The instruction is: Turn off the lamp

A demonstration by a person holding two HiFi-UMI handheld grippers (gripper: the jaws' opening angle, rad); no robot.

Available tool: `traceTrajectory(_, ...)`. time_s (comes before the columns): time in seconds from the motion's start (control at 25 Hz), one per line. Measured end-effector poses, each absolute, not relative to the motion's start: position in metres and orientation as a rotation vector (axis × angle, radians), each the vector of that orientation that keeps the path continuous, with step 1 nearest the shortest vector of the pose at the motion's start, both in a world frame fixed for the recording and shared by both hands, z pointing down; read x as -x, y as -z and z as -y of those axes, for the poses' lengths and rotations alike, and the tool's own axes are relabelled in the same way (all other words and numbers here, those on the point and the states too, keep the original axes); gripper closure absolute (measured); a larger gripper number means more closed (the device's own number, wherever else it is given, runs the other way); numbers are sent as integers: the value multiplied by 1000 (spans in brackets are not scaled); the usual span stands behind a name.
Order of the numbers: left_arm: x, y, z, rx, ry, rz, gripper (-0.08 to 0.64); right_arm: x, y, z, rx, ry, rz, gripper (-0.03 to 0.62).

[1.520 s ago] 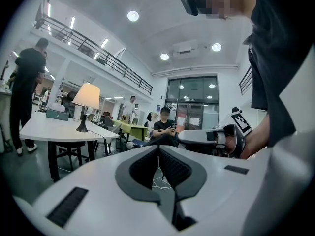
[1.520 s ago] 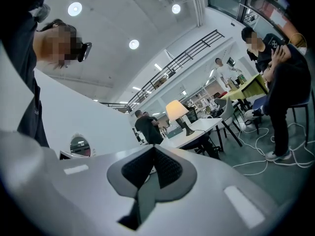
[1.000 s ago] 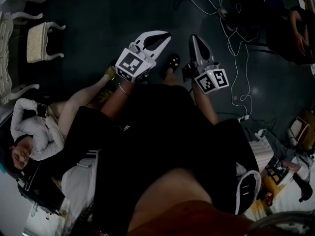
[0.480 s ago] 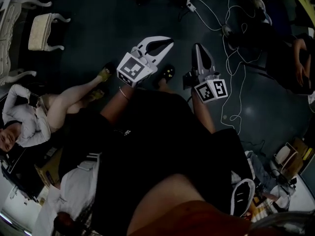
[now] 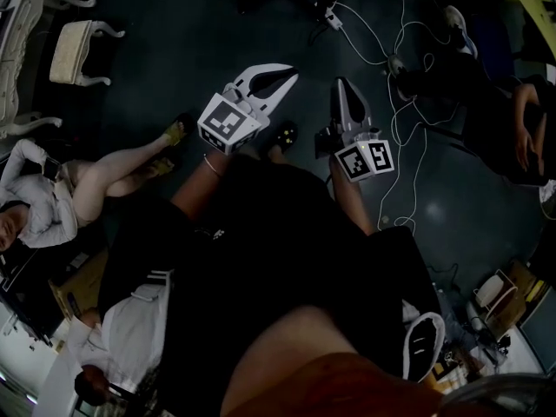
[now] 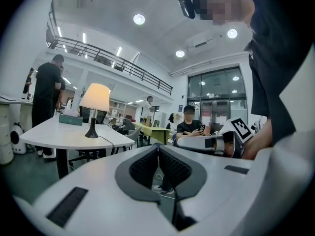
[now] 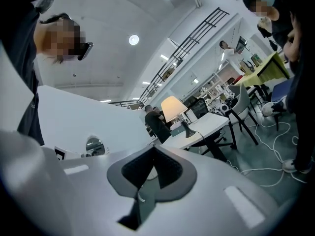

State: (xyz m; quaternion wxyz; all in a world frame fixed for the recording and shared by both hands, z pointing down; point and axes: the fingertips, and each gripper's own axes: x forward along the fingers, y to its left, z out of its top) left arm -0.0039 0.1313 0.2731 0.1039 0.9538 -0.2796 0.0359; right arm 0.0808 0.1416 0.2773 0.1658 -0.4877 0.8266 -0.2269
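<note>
"Lamp (image 6: pixel 96 98): where does it stand in the left gripper view?"

"Far off on the left, upright on a white counter (image 6: pixel 54 135). Its shade is glowing and a dark cord (image 6: pixel 112 141) trails right from the base. A green box (image 6: pixel 70 119) sits just beyond it, further left."

"And the left gripper (image 6: pixel 157 146)?"

"Clenched on nothing. Its two dark pads meet at the tips, well apart from the lamp. The right gripper (image 6: pixel 178 141) shows at its right with the marker cube towards the camera. A seated person (image 6: pixel 189 124) is behind it."

"The right gripper view?"

"The lamp (image 7: pixel 173 108) is far away, a little right of centre, on the same counter (image 7: pixel 209 127). A standing person (image 7: pixel 156 124) in dark clothes is just to its left. The right gripper (image 7: pixel 153 147) is pressed shut too, with nothing between the pads. White cables (image 7: pixel 275 168) lie on the floor (image 7: pixel 261 149) at the right."

"The head view?"

"The left gripper (image 5: pixel 292 75) and right gripper (image 5: pixel 341 87) are held out side by side, near each other, over the dark floor. Both are closed and empty. Cables run across the far right, and a cream footstool (image 5: pixel 74 52) stands far left."
</note>
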Motion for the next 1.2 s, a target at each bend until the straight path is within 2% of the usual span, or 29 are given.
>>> traceTrajectory(1.0,-1,-278,-109,-2793,-100,888,546,-94,-277,-115,1373,646,-2377,592)
traceTrajectory(1.2,-20,-285,-85,-2806,-117,863,546,-107,-273,-97,1391,623,-2396,591)
